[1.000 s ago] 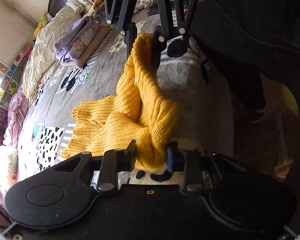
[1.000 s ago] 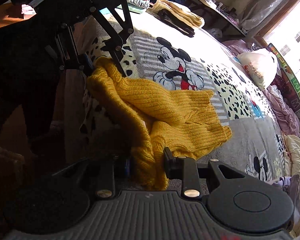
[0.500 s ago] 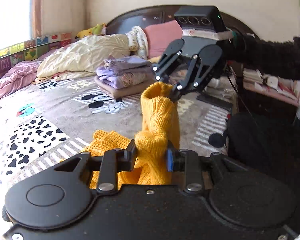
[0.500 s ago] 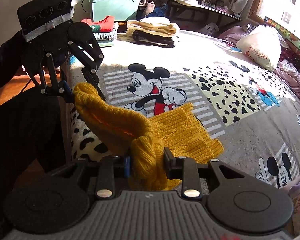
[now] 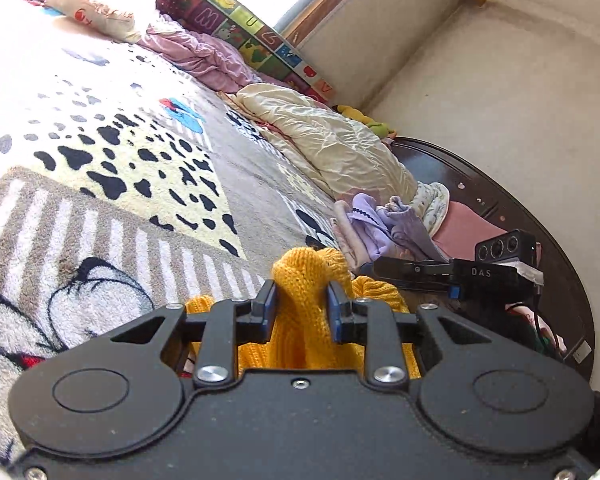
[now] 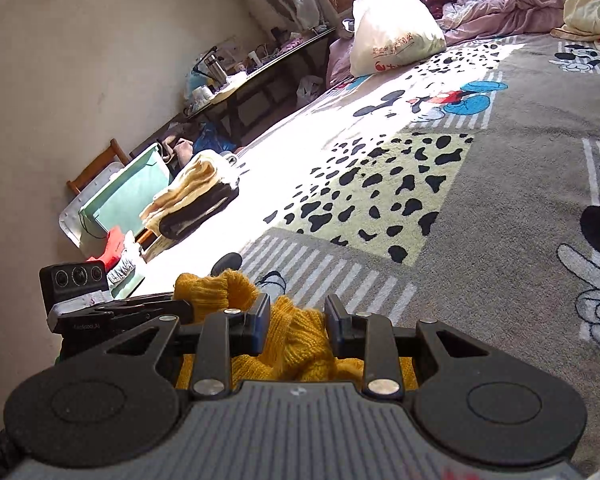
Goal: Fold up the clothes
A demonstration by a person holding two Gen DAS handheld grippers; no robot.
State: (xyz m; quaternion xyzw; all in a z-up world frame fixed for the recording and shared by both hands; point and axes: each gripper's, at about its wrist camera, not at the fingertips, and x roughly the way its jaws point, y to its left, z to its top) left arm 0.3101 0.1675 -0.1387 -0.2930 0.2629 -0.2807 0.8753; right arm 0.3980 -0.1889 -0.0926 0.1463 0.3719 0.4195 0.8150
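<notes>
The cartoon-print blanket is spreading out beneath both tools. Just above its near edge, the yellow knit sweater is bunching between them. The left gripper is closing its jaws on one fold, while the right gripper is clamping another fold just beside it.

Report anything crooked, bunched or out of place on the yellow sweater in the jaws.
The yellow knitted sweater is wadded into thick lumps between both grippers, left gripper closing and right gripper, not spread flat. Nothing looks torn.
</notes>
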